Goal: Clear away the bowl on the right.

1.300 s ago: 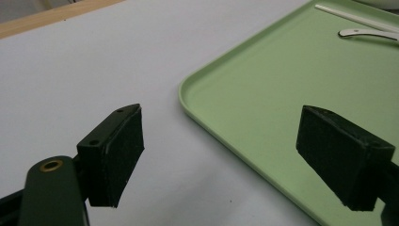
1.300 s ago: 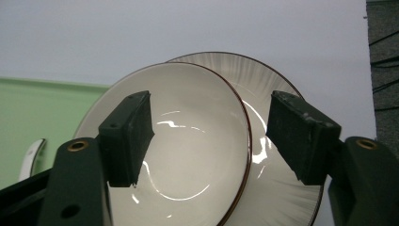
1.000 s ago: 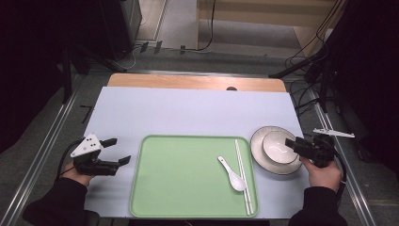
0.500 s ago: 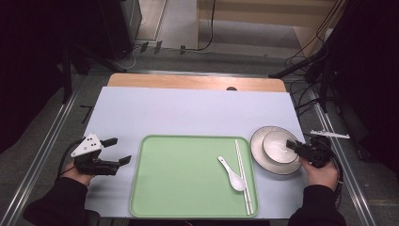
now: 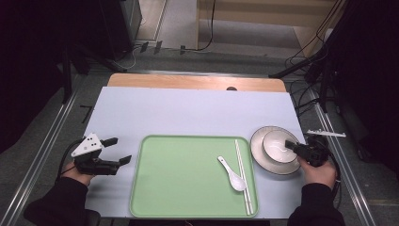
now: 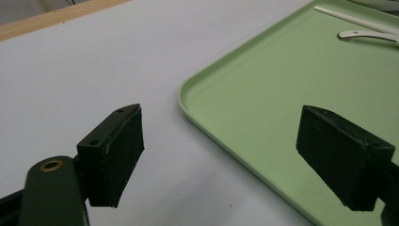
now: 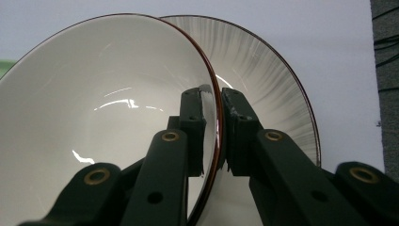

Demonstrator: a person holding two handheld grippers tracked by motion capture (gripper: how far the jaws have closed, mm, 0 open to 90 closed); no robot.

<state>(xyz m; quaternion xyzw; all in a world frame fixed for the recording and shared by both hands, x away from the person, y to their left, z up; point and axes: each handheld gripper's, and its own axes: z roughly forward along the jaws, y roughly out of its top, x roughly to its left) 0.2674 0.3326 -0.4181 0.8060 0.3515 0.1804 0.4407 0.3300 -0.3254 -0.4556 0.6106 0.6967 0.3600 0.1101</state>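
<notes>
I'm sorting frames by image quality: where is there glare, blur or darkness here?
High view: surroundings dark, table evenly lit. Right gripper view: bright glare streaks inside the bowl, with the right gripper at its rim looking soft. Left gripper view: near pads slightly blurred, tray sharper, no glare.

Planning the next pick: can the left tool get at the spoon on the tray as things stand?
Probably yes. The left tool stands open beside the green tray, and bare tray lies between it and the white spoon; the chopsticks lie beyond.
</notes>
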